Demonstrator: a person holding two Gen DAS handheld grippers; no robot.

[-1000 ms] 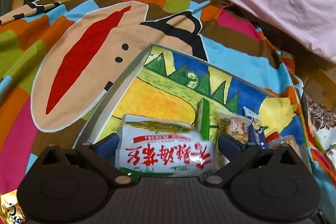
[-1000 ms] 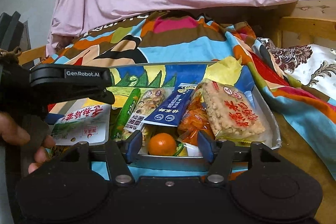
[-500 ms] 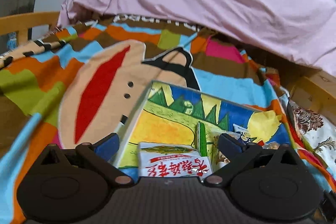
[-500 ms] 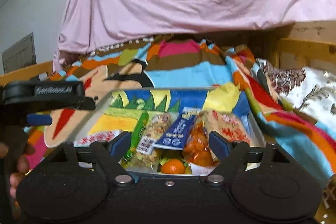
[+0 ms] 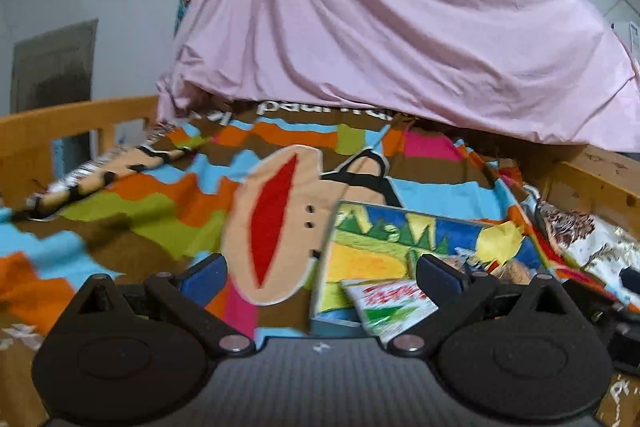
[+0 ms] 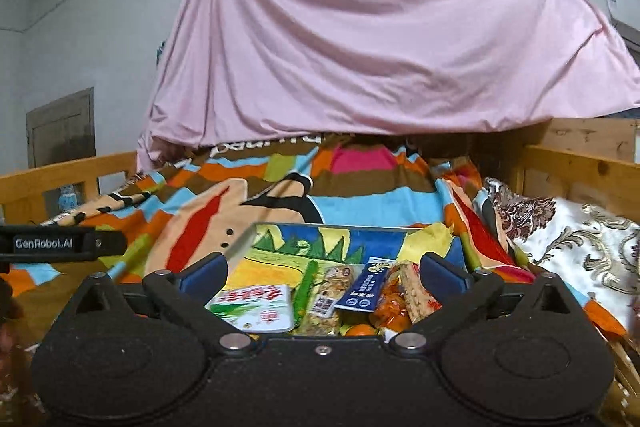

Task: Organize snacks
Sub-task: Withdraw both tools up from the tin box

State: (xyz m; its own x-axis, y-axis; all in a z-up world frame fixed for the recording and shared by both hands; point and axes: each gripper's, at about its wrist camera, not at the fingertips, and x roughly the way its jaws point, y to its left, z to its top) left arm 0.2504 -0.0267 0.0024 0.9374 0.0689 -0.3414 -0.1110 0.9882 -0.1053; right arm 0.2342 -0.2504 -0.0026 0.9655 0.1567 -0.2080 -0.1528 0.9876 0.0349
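A shallow tray with a painted landscape bottom (image 6: 280,255) (image 5: 372,259) lies on the colourful bedspread. In it lie a white packet with red characters (image 6: 254,305) (image 5: 390,303), a green stick snack (image 6: 306,285), a nut bar (image 6: 328,301), a blue sachet (image 6: 362,291), an orange packet (image 6: 394,307), a rice cracker pack (image 6: 420,295) and an orange fruit (image 6: 360,329). My left gripper (image 5: 320,273) is open and empty, left of the tray. My right gripper (image 6: 324,271) is open and empty, just in front of the tray.
A multicoloured bedspread with a monkey face (image 5: 276,223) covers the bed. A pink sheet (image 6: 360,47) hangs behind. Wooden bed rails stand left (image 5: 72,119) and right (image 6: 580,167). A brocade cloth (image 6: 568,239) lies at the right. The left gripper's body (image 6: 60,243) shows left.
Both grippers pulled back and lifted away from the tray. The left one let go of the white packet, which lies in the tray, and swung left. The right one stayed open.
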